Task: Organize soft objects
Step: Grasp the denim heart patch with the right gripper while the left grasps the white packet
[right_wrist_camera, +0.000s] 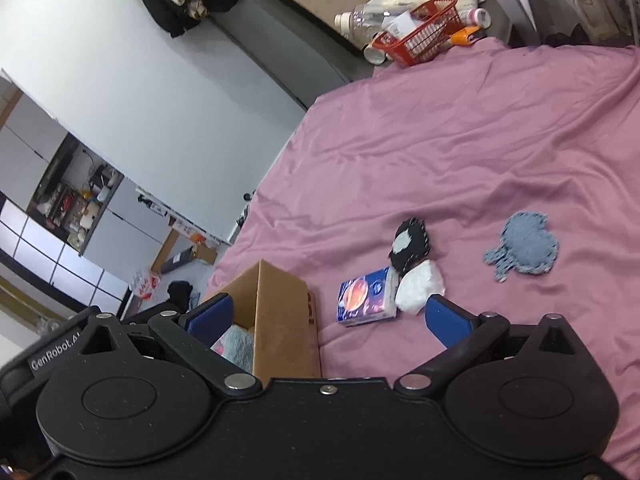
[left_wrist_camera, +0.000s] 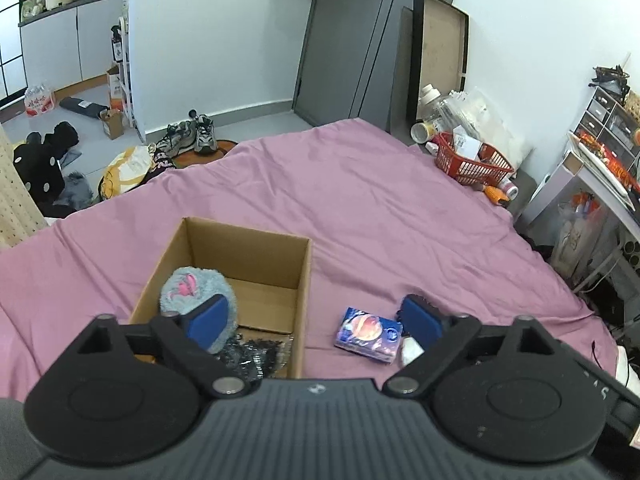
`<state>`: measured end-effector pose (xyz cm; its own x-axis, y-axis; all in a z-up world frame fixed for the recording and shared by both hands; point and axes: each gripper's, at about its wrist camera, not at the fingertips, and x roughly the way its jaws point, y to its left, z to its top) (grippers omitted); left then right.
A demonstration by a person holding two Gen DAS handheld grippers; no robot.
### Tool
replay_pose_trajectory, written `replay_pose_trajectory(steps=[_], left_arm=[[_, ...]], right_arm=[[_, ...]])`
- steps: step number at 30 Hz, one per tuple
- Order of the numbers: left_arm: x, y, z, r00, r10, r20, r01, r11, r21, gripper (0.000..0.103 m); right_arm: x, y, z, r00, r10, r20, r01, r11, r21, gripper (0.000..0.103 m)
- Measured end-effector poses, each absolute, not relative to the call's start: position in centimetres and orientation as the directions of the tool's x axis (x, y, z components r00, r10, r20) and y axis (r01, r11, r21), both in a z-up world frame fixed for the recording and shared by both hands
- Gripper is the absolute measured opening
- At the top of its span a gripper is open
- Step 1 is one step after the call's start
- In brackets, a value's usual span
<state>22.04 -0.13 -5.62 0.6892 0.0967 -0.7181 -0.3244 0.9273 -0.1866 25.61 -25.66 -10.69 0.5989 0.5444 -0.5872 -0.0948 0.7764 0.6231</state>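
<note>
An open cardboard box (left_wrist_camera: 248, 240) (right_wrist_camera: 280, 320) sits on the pink bedsheet (left_wrist_camera: 360, 200). Inside lie a fluffy grey-blue plush with pink marks (left_wrist_camera: 192, 288) (right_wrist_camera: 236, 344) and a dark sparkly item (left_wrist_camera: 252, 354). A blue tissue pack (left_wrist_camera: 368, 334) (right_wrist_camera: 364, 296) lies to the right of the box, with a white soft wad (right_wrist_camera: 420, 286) (left_wrist_camera: 410, 352) and a black-and-grey piece (right_wrist_camera: 410, 246) beside it. A blue denim-like piece (right_wrist_camera: 524, 248) lies farther right. My left gripper (left_wrist_camera: 316, 320) is open and empty above the box's right wall. My right gripper (right_wrist_camera: 328, 318) is open and empty.
A red plastic basket (left_wrist_camera: 472, 160) (right_wrist_camera: 420, 36) with bottles around it stands at the bed's far corner. A framed board (left_wrist_camera: 436, 56) leans on the wall. Shoes (left_wrist_camera: 196, 136) and clothes lie on the floor at left. A shelf unit (left_wrist_camera: 600, 184) stands at right.
</note>
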Motion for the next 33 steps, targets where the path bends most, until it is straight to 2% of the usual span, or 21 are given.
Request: replay_pose_trajectory(steps=[5,17,22,33], left_arm=[[22.5,-1.9,-5.7,0.679,0.082,-0.729,-0.308,0.934,-0.182,0.102],[23.8,-5.7,-6.6,0.669,0.048,-0.741,-0.269,0.946,-0.182,0.102],[24.6,-7.0,-6.9,0.672,0.046,-0.739,-0.253,0.952,-0.171,0.102],[26.7,-8.9,-9.0,0.655,0.032,-0.755,-0.234,0.959,-0.163,0.101]], right_arm=[[25.7,-27.7,-10.4,0.620,0.524,-0.584,-0.069,0.777,0.625,0.103],[26.2,-32.3,-10.8,0.646,0.476,-0.597,0.011,0.776,0.631,0.103],[26.6,-32.9,-11.0,0.643,0.416,-0.643,0.044,0.819,0.573,0.103],[28.1,-33.9,-12.7,0.619,0.393,-0.680,0.060,0.840,0.539,0.103]])
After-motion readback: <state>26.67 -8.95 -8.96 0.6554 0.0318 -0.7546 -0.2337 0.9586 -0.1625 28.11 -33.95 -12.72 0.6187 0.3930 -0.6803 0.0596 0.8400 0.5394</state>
